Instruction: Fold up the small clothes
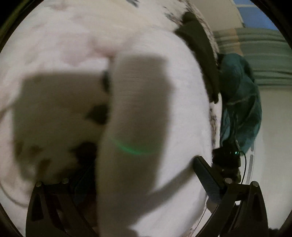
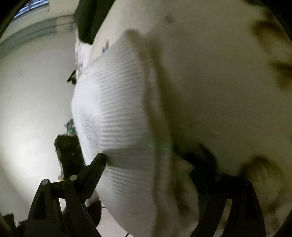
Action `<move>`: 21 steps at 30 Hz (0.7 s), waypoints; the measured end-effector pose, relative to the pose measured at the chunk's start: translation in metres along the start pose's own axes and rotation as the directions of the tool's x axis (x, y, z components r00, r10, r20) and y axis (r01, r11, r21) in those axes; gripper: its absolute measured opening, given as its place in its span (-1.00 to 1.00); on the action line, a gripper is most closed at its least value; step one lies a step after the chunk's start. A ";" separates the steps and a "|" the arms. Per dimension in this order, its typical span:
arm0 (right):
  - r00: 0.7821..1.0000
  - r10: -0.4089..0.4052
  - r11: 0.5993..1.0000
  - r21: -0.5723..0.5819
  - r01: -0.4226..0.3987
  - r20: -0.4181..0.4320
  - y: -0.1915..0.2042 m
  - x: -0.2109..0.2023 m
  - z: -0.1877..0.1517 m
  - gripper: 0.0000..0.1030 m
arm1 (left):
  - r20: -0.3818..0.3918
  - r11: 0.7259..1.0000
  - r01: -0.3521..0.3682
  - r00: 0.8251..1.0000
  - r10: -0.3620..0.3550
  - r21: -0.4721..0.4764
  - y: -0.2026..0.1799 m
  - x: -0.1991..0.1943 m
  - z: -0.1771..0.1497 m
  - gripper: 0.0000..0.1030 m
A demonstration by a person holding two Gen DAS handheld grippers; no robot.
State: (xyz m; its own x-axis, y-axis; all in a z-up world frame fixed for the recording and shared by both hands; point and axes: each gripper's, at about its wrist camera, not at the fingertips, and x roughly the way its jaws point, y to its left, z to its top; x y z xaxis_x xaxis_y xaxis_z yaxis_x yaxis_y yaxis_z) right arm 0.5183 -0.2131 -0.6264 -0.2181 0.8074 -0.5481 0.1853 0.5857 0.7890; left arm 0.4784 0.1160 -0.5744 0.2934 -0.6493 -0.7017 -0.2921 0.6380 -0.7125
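A white ribbed sock [image 1: 135, 116] hangs between the fingers of my left gripper [image 1: 146, 182], close to the lens and blurred. Its left finger is mostly hidden behind the cloth; its right finger [image 1: 208, 178] stands wide of the sock. In the right wrist view the same ribbed sock [image 2: 116, 116] fills the space between the fingers of my right gripper [image 2: 155, 164]. The left finger [image 2: 96, 164] presses against the cloth; the right finger is hidden behind it. Under both lies a white fluffy blanket [image 1: 60, 42] with dark spots.
A dark cloth [image 1: 199, 49] lies at the blanket's edge, also in the right wrist view [image 2: 87, 16]. A teal garment [image 1: 239, 102] hangs by the edge. A black device [image 2: 69, 155] stands on the pale floor [image 2: 31, 113].
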 end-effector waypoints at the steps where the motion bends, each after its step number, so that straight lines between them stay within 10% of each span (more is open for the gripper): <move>1: 1.000 0.030 0.999 -0.015 -0.030 -0.011 0.005 0.003 0.001 0.77 | -0.003 1.000 0.007 1.000 -0.007 0.018 -0.003 0.003 0.002 1.00; 4: 0.996 0.077 0.997 -0.027 -0.079 -0.042 0.015 0.017 -0.007 0.37 | 0.024 0.996 0.005 1.000 -0.007 0.086 -0.020 0.004 0.000 0.49; 5: 0.997 0.059 0.998 -0.024 -0.061 -0.046 0.018 0.024 -0.011 0.07 | 0.022 0.996 -0.009 1.000 0.007 0.092 -0.024 0.004 0.002 -0.09; 6: 0.997 0.065 0.998 -0.001 -0.065 -0.037 0.017 0.027 -0.013 -0.30 | 0.021 0.996 -0.021 1.000 0.019 0.090 -0.028 0.001 0.003 -0.23; 8: 0.998 0.051 0.998 0.020 -0.051 0.023 0.020 0.020 -0.018 -0.40 | 0.033 0.995 -0.022 0.999 0.019 0.094 -0.034 -0.009 0.005 -0.40; 21: 0.955 0.072 0.996 -0.063 -0.056 0.289 0.107 -0.101 -0.009 -0.50 | 0.017 0.957 0.061 0.997 -0.069 0.284 -0.169 -0.013 0.105 -0.48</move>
State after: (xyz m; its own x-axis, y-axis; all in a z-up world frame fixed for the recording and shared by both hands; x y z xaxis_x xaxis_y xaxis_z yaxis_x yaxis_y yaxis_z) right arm 0.5514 -0.2325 -0.4843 0.0822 0.8335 -0.5464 0.1369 0.5337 0.8345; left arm 0.6200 0.0597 -0.4450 0.3286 -0.6845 -0.6507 -0.0033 0.6881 -0.7256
